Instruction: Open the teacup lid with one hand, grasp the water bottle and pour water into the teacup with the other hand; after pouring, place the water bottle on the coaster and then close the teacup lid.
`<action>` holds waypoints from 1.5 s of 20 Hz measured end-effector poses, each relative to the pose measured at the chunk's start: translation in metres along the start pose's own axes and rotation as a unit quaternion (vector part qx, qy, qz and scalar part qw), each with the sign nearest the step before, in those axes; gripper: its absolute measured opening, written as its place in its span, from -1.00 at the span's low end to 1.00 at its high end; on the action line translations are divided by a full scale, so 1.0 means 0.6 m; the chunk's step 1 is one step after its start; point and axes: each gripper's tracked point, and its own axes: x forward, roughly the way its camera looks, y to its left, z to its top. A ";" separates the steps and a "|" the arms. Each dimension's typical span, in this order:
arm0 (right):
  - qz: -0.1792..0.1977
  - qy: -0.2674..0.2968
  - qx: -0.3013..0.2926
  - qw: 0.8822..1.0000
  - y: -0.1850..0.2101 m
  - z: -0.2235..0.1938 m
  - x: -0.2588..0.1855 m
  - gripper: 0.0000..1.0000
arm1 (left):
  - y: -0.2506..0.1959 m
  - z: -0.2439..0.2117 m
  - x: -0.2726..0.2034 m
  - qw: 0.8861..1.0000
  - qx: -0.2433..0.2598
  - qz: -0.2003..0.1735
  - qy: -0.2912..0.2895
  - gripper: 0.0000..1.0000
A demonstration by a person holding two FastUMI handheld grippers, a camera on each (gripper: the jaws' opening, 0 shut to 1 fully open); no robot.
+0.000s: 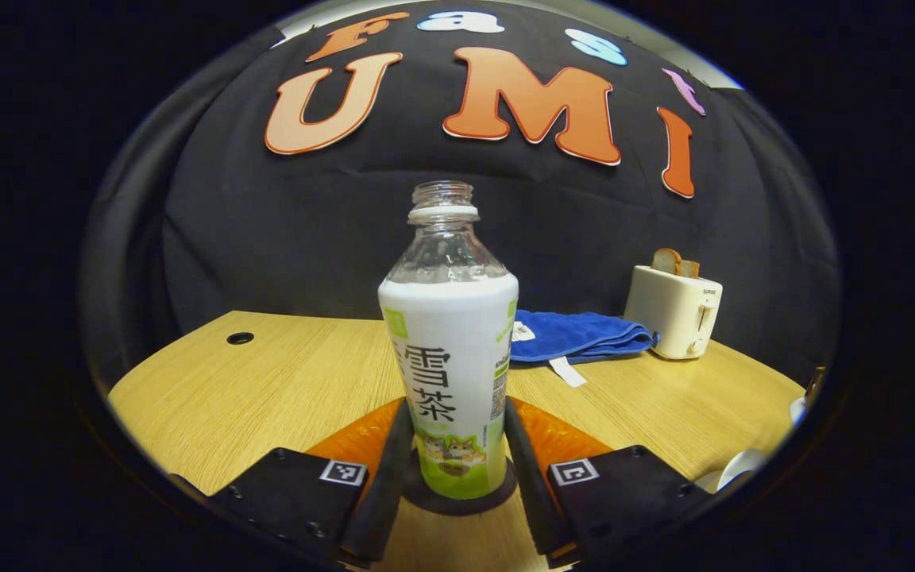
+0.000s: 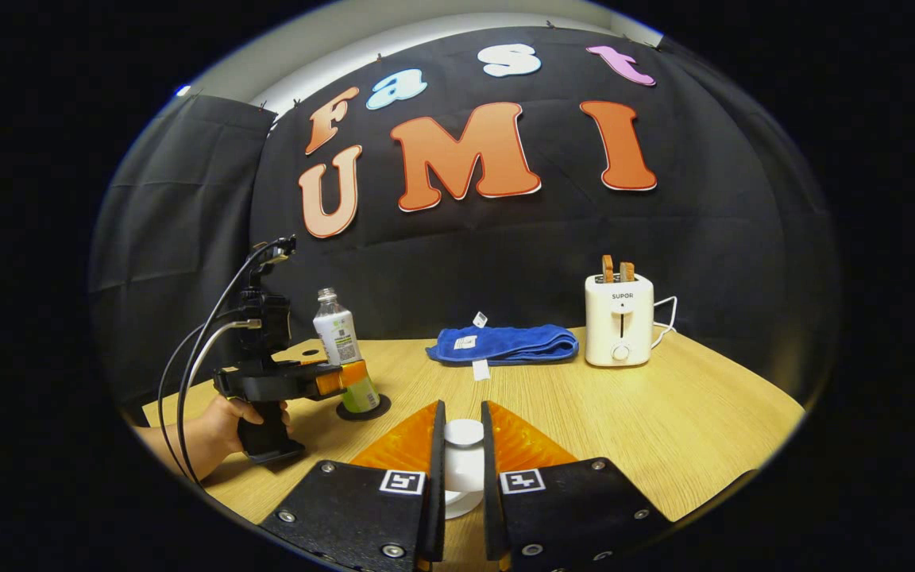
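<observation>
The water bottle [image 1: 449,373], uncapped with a white and green label, stands upright on the dark round coaster [image 1: 457,500]. My left gripper [image 1: 455,465] has one finger on each side of the bottle's lower part, pressing on it. The right gripper view has the same bottle [image 2: 342,349] on the coaster [image 2: 362,413] at the left, with the left gripper [image 2: 338,380] and a hand [image 2: 223,425] around it. My right gripper [image 2: 461,461] is shut on the knob of the white teacup lid [image 2: 464,435]. A wider white rim sits below the knob; the cup under it is hidden.
On the wooden table [image 2: 664,429], a folded blue cloth [image 2: 505,343] lies at the back and a white toaster [image 2: 620,318] with bread stands to its right. A white dish [image 1: 735,469] is cut off at the right edge of the left gripper view. A cable hole [image 1: 240,338] is at the back left.
</observation>
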 end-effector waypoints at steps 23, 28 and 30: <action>0.008 0.033 -0.023 0.999 0.050 -0.080 0.037 -0.60 | -0.004 0.019 -0.084 1.000 -0.001 0.009 -0.010 0.96; 0.002 0.032 -0.037 0.999 0.053 -0.090 0.042 -0.60 | -0.004 0.044 -0.126 0.999 0.019 0.015 -0.038 0.95; -0.003 0.030 -0.051 0.998 0.055 -0.090 0.043 -0.57 | -0.005 0.053 -0.143 0.999 0.016 0.014 -0.046 0.95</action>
